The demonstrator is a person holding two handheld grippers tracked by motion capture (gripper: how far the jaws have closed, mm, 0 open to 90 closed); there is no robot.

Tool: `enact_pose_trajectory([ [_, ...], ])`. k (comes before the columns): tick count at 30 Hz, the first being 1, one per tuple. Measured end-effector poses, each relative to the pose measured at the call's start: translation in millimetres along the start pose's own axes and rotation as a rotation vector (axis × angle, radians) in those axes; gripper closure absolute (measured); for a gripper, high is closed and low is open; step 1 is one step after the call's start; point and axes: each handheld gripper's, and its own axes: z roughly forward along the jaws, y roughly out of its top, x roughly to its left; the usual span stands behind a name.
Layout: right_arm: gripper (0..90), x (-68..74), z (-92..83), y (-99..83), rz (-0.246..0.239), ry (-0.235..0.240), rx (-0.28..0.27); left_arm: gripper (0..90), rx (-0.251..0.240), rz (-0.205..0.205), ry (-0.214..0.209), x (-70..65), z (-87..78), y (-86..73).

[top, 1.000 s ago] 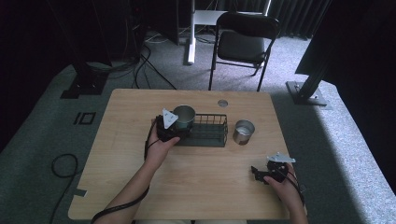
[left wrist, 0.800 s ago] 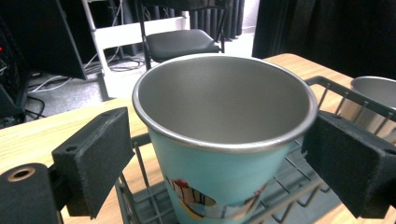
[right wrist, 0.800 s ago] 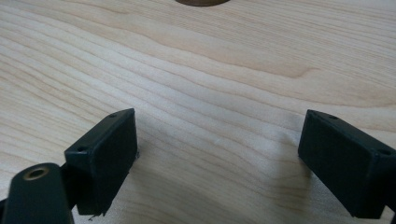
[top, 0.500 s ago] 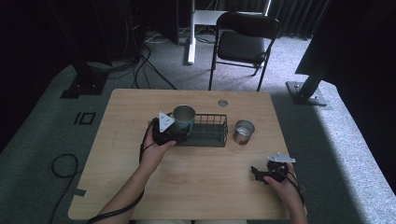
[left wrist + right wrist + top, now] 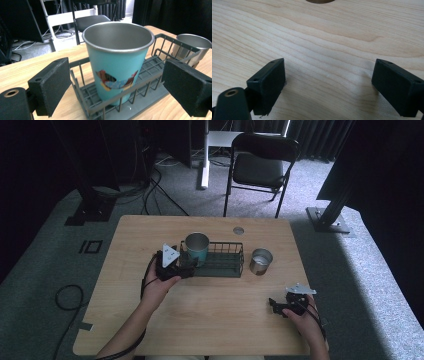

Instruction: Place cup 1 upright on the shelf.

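Now, nearest the person at about five o'clock on the table point(image 5: 210, 320), the right gripper point(image 5: 278, 306) lies low on the bare wood with its jaws spread wide and nothing between them, parked out of the way, it seems, so the other hand has room. Moving up toward the middle, the left gripper point(image 5: 186, 265) sits at the nine o'clock end of the wire basket point(image 5: 230, 270), jaws spread to either side of that end and pinching nothing. Right in front of it the teal cup point(image 5: 117, 60) stands upright inside the basket at its near end, mouth up, and it looks set down and let go, or about to be gripped; hard to call which. Out at three o'clock from the basket, a steel cup point(image 5: 260, 261) waits on the table just beside the wire, likely next for loading. Farther off, a black chair point(image 5: 262, 167) stands beyond the table's twelve o'clock edge.
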Motion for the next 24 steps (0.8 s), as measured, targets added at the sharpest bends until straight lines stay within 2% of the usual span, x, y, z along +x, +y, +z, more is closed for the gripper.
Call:
enact_pose_trajectory([
  [6,11.5,0.0,0.0,0.0,0.0,0.0,0.0,9.5,-0.009,0.005,0.003,5.5,-10.0,-2.2],
  [12,11.5,-0.1,0.0,0.0,-0.001,0.0,0.0,9.5,0.002,0.009,0.011,11.0,-16.6,-8.3],
  [20,11.5,0.0,0.0,0.0,-0.001,0.0,0.0,9.5,0.021,-0.009,0.036,22.1,-25.6,-18.3],
  [24,11.5,0.0,0.0,0.0,-0.001,0.0,0.0,9.5,0.033,-0.009,0.045,30.9,-35.9,-24.0],
])
